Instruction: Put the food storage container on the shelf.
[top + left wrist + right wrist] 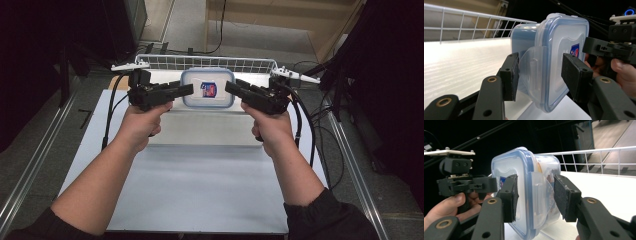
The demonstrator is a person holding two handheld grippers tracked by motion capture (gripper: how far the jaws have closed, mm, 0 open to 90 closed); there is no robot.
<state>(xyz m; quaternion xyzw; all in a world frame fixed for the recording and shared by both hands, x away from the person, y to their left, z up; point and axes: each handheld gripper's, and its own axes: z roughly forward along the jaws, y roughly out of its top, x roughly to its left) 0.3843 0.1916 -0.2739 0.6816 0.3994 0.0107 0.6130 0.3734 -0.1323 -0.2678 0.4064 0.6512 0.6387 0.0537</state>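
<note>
A clear plastic container (207, 100) with a blue-sealed lid and a blue-and-red label lies at the far side of the white table, lid up. My left gripper (187, 90) comes at it from the left. In the left gripper view (541, 72) the jaws are shut on the container's (559, 45) side latch flap and lid edge. My right gripper (230, 86) comes from the right. In the right gripper view (536, 195) its jaws straddle the opposite latch flap of the container (506, 167), with a gap left at one pad (564, 197). I cannot tell whether the container rests on the table.
A white wire basket (200, 62) stands just behind the container along the table's far edge. The white table (200, 185) stretches toward me between the person's forearms. Black cables (305, 130) trail off to the right. Metal rails (350, 165) run along both sides.
</note>
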